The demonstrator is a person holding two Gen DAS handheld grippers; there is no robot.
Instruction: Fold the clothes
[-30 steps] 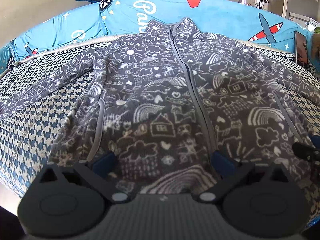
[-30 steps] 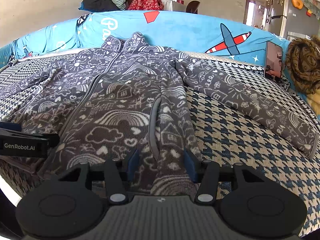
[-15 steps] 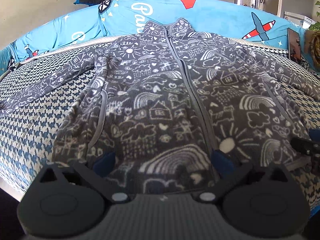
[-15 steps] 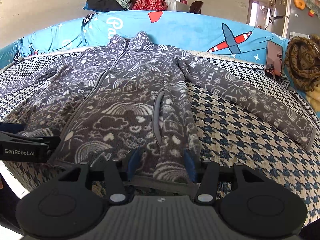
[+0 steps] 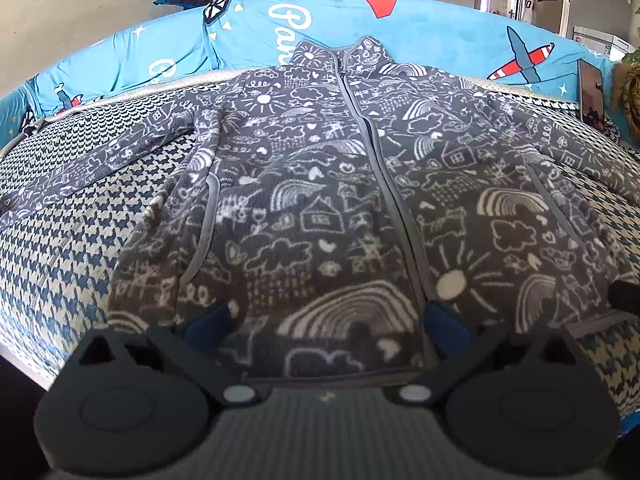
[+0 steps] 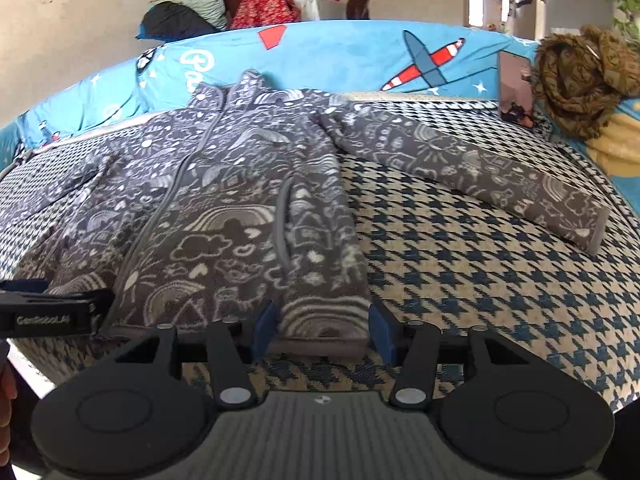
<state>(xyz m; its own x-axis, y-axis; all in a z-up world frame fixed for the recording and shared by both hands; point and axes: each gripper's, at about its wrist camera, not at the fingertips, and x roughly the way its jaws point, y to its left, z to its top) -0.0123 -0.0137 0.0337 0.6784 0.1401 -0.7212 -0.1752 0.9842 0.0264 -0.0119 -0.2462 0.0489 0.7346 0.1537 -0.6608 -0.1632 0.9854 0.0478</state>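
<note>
Since a second ago both grippers have been drawn back, so the hem of the grey doodle-printed fleece jacket (image 5: 320, 200), spread on the houndstooth bed cover (image 6: 460, 280), lies between the wide-open, empty jaws of the left gripper (image 5: 326, 320) and right gripper (image 6: 322, 326). Bare cover is seen right of the right jaws.

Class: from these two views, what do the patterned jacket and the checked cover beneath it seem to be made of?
Jacket: probably fleece, matte; its surface looks fuzzy and the white doodles have soft edges. Cover: seemingly a coarse woven textile, flat and matte, with a crisp houndstooth pattern.
</note>
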